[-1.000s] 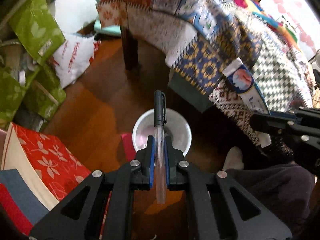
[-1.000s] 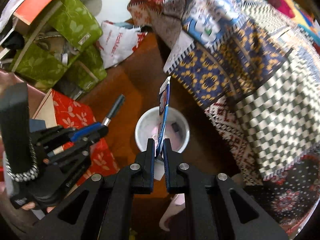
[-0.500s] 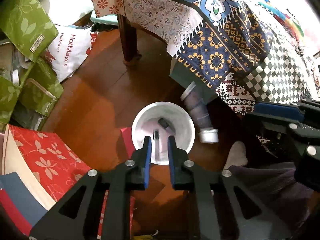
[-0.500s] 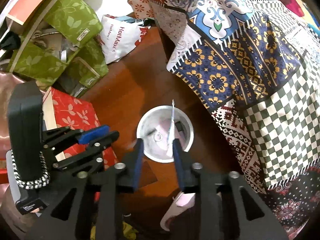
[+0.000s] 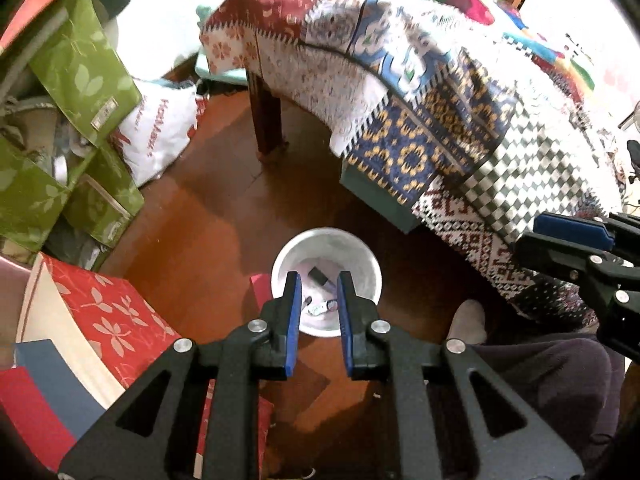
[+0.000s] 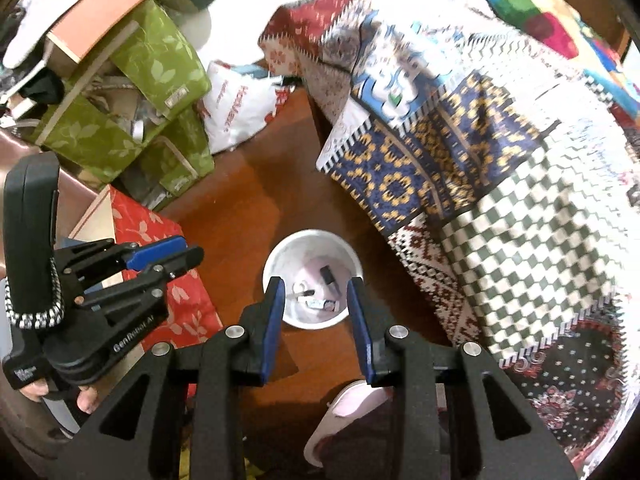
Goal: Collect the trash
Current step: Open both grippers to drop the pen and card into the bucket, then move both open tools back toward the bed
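Observation:
A white bin (image 5: 326, 233) stands on the wooden floor, right below both grippers. Inside it lie a pen with a black cap (image 5: 318, 276) and a small white tube (image 5: 320, 307). My left gripper (image 5: 319, 280) hangs over the bin, open, with nothing between its blue pads. My right gripper (image 6: 316, 282) is open too and empty, above the same bin (image 6: 312, 234); the pen (image 6: 328, 276) and the tube (image 6: 320, 304) show between its fingers, far below. Each gripper appears in the other's view: the right gripper (image 5: 528, 236) and the left gripper (image 6: 192, 249).
A table under a patchwork cloth (image 5: 440, 120) overhangs the bin's right side, its wooden leg (image 5: 268, 120) behind. Green bags (image 5: 80, 80), a white plastic bag (image 5: 160, 136) and a red floral box (image 5: 104, 312) crowd the left. A slippered foot (image 6: 348, 404) rests nearby.
Both grippers opened: the left let go of the pen, the right of the tube, and both things fell into the bin. Both grippers have since risen.

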{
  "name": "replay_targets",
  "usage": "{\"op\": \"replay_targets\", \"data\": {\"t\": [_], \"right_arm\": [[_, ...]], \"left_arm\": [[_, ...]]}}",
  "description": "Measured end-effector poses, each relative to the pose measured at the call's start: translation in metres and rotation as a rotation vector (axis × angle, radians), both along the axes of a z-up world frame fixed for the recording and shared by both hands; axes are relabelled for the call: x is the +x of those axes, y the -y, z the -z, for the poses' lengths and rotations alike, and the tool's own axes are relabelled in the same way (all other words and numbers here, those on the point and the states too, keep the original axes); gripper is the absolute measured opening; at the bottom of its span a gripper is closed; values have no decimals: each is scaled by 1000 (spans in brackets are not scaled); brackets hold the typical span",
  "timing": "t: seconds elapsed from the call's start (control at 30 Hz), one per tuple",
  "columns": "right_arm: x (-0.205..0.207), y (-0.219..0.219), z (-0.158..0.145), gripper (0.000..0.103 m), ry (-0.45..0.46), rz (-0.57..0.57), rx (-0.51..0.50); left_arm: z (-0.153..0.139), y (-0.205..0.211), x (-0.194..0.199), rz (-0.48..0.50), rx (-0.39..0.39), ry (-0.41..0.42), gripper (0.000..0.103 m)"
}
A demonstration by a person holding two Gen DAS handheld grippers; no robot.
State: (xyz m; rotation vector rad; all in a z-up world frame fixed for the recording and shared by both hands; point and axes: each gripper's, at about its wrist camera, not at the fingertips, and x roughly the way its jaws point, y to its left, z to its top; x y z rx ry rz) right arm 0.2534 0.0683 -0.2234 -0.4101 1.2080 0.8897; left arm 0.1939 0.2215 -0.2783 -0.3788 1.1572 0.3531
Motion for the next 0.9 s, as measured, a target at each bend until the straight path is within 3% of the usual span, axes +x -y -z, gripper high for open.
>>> {"op": "replay_targets", "data": {"t": [0.6, 0.9], "right_arm": [[-16, 102, -131, 29, 291, 117, 221], [2, 166, -174, 29, 406, 248, 290]], "left_arm": [[-147, 80, -6, 63, 152, 311, 17], [-204, 136, 13, 143, 183, 448, 33]]}}
